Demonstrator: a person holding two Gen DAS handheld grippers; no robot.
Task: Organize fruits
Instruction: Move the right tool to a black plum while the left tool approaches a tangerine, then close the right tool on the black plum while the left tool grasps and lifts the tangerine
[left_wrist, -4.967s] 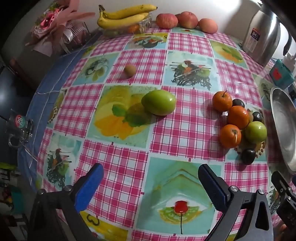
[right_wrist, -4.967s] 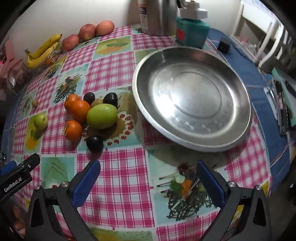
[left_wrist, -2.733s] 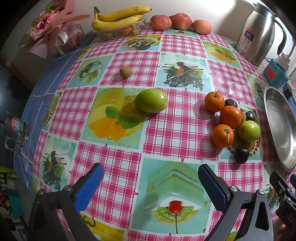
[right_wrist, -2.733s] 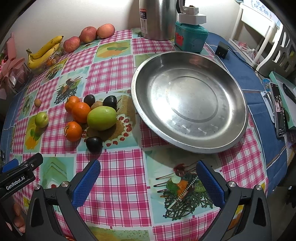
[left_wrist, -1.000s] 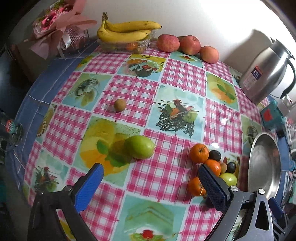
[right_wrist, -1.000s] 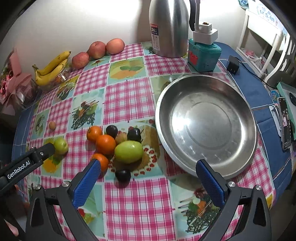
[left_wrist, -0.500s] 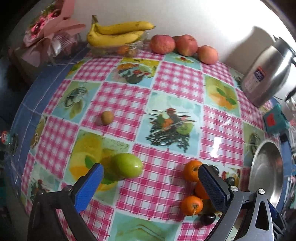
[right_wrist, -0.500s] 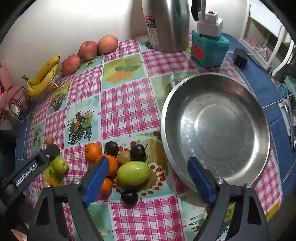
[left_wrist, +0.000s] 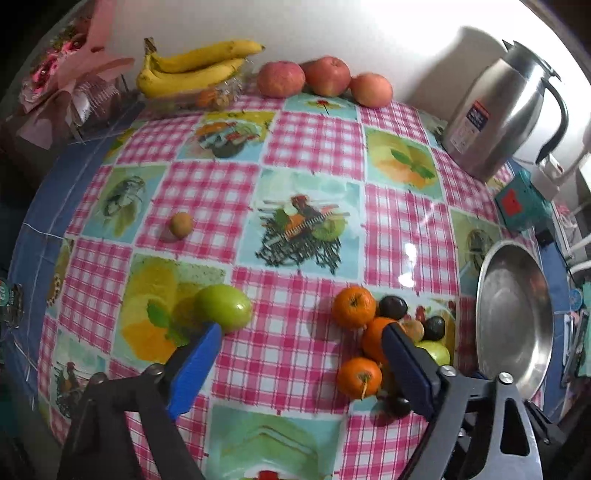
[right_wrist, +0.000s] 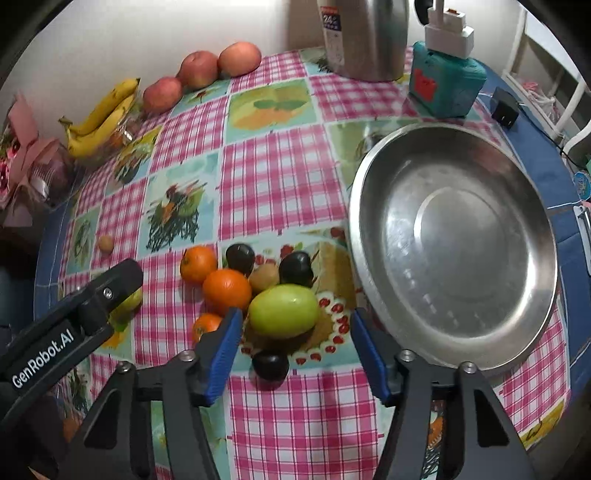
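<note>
The right gripper (right_wrist: 295, 354) points steeply down at the table, and its blue jaws are closing, one on each side of a big green fruit (right_wrist: 283, 311) that sits low between them. The pads do not press on it yet. To do this well, I think the jaws should go a bit lower and squeeze the fat middle of the fruit slowly, so it does not roll into the dark plum (right_wrist: 270, 364) just in front or bump the oranges (right_wrist: 226, 291) touching its left side. Then it can be lifted into the silver pan (right_wrist: 480, 354) close by on the right, which has nothing in it. The left gripper (left_wrist: 299, 365) also points steeply down, and its jaws are closing too, but they are wide apart with only tablecloth between them. Its left finger (left_wrist: 194, 373) is right beside a second green fruit (left_wrist: 223, 308), which lies alone, apart from the pile. A small brown fruit (left_wrist: 181, 224) sits farther back. Bananas (left_wrist: 195, 68) and red apples (left_wrist: 325, 77) wait at the far edge by the wall.
</note>
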